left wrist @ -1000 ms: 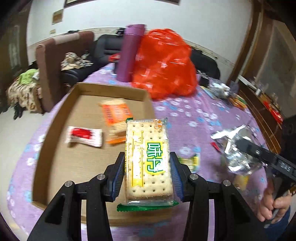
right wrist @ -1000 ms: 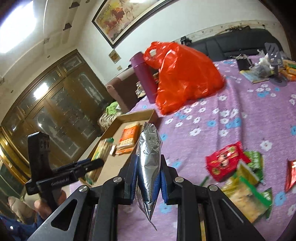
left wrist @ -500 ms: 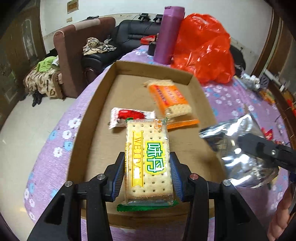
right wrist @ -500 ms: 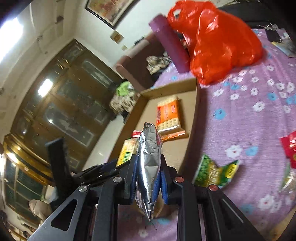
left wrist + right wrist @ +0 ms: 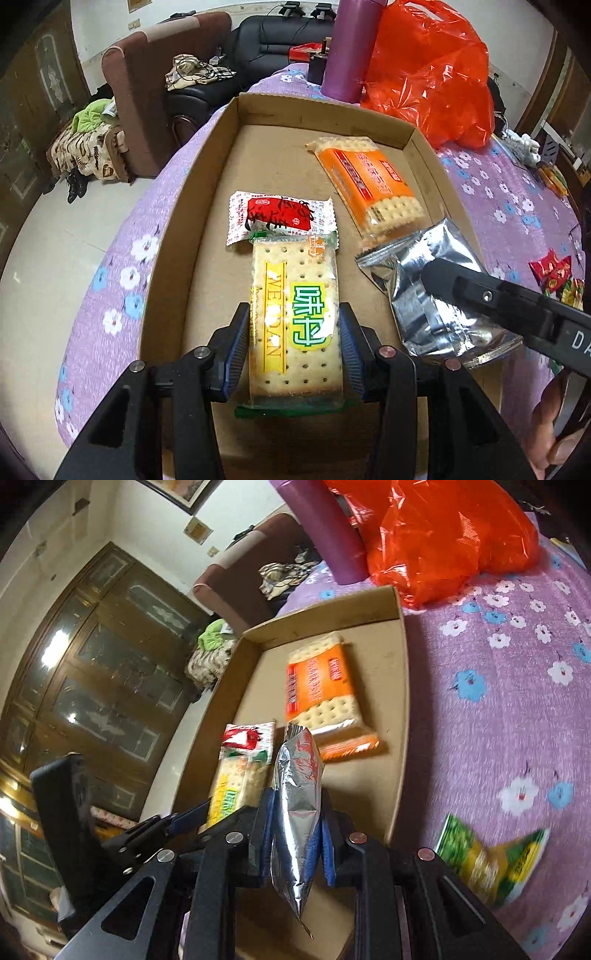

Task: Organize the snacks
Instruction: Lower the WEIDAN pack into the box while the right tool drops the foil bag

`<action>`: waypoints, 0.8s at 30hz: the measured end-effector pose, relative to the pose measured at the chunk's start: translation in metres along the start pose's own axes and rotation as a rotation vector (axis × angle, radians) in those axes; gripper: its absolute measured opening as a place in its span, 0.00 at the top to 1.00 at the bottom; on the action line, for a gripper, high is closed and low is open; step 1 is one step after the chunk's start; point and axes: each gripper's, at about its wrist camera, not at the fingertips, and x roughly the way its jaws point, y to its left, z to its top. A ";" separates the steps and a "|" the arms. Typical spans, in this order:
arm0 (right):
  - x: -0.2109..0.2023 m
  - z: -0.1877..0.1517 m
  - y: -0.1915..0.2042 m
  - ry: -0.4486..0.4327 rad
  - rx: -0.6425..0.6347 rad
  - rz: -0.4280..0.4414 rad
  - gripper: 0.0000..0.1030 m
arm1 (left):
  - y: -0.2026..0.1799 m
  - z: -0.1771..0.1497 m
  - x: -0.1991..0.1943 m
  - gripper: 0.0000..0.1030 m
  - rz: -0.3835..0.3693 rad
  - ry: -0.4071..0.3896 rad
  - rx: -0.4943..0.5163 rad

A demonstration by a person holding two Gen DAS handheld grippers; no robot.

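My left gripper (image 5: 293, 332) is shut on a clear pack of crackers with a yellow and green label (image 5: 295, 317), held over the near half of a shallow cardboard tray (image 5: 166, 236). My right gripper (image 5: 297, 812) is shut on a silver foil packet (image 5: 297, 801), edge-on in its own view. That silver foil packet (image 5: 424, 284) hangs over the tray's right side in the left wrist view. In the tray lie an orange cracker pack (image 5: 369, 181) and a red and white snack packet (image 5: 277, 218).
A red plastic bag (image 5: 432, 70) and a purple flask (image 5: 351, 48) stand behind the tray on the purple flowered tablecloth (image 5: 498, 672). A green and yellow snack bag (image 5: 484, 856) lies right of the tray. More wrapped snacks (image 5: 554, 273) lie at far right. Sofas stand beyond the table.
Both grippers have moved over the tray and tipped downward with their packs. The silver packet has come from the tablecloth side to above the tray's right half.
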 end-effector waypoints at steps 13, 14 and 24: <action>0.001 0.018 -0.006 -0.101 -0.007 -0.023 0.76 | 0.002 0.014 0.010 0.56 0.004 -0.052 -0.017; 0.000 0.018 -0.005 -0.102 -0.015 -0.022 0.76 | 0.002 0.013 0.009 0.56 0.003 -0.063 -0.021; -0.001 0.010 0.007 -0.110 -0.084 -0.049 0.73 | 0.009 0.000 -0.004 0.54 -0.037 -0.189 -0.065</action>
